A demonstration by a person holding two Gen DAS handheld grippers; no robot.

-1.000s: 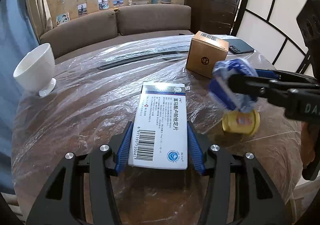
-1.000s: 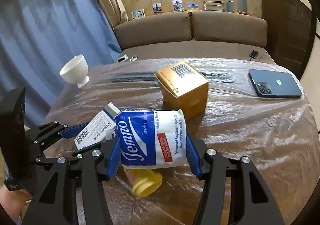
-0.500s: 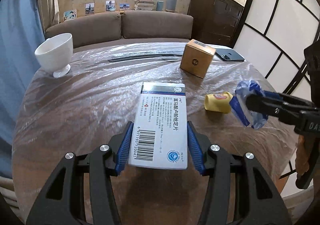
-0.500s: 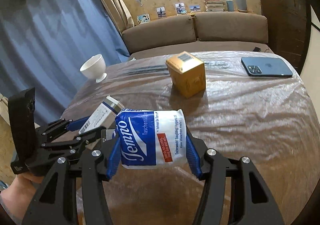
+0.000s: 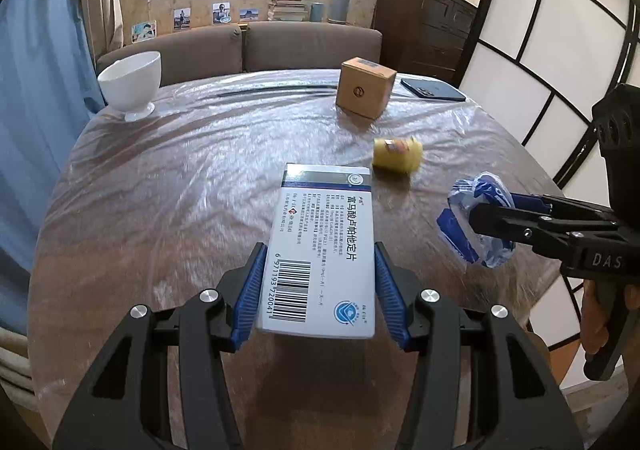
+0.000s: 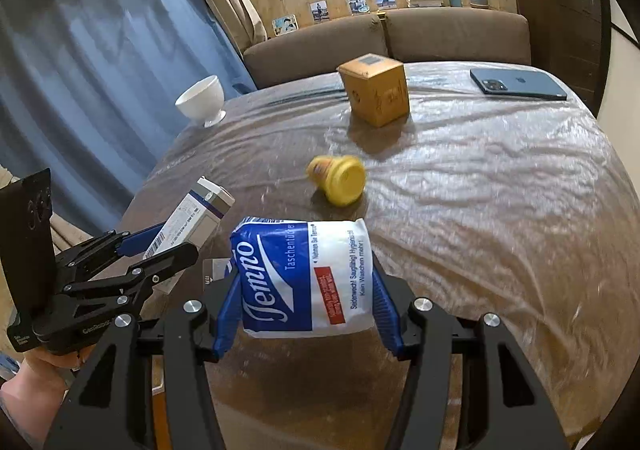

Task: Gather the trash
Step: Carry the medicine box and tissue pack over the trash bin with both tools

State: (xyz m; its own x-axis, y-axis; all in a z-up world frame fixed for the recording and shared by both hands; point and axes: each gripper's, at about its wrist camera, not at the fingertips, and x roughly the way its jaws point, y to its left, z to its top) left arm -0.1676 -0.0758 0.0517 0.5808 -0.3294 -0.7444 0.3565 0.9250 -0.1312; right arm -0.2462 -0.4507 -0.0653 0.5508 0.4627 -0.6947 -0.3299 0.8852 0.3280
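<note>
My left gripper [image 5: 319,290] is shut on a white medicine box [image 5: 324,246] with a barcode, held above the table's near edge. It shows in the right wrist view [image 6: 188,216] at the left. My right gripper [image 6: 306,290] is shut on a blue and white tissue pack [image 6: 304,274], also held above the near edge; the pack shows in the left wrist view [image 5: 472,226] at the right. A small yellow bottle [image 5: 397,156] lies on its side mid-table, also in the right wrist view [image 6: 339,178].
The round table [image 6: 500,190] is covered in clear plastic. On it stand a brown cardboard box [image 6: 376,88], a white footed bowl [image 5: 131,84] at the far left, a blue phone [image 6: 518,84] at the far right and a dark strip [image 5: 276,90]. A sofa [image 5: 280,46] stands behind.
Both grippers have pulled back from the table with their loads. The yellow bottle, once under the tissue pack, now lies uncovered farther off.
</note>
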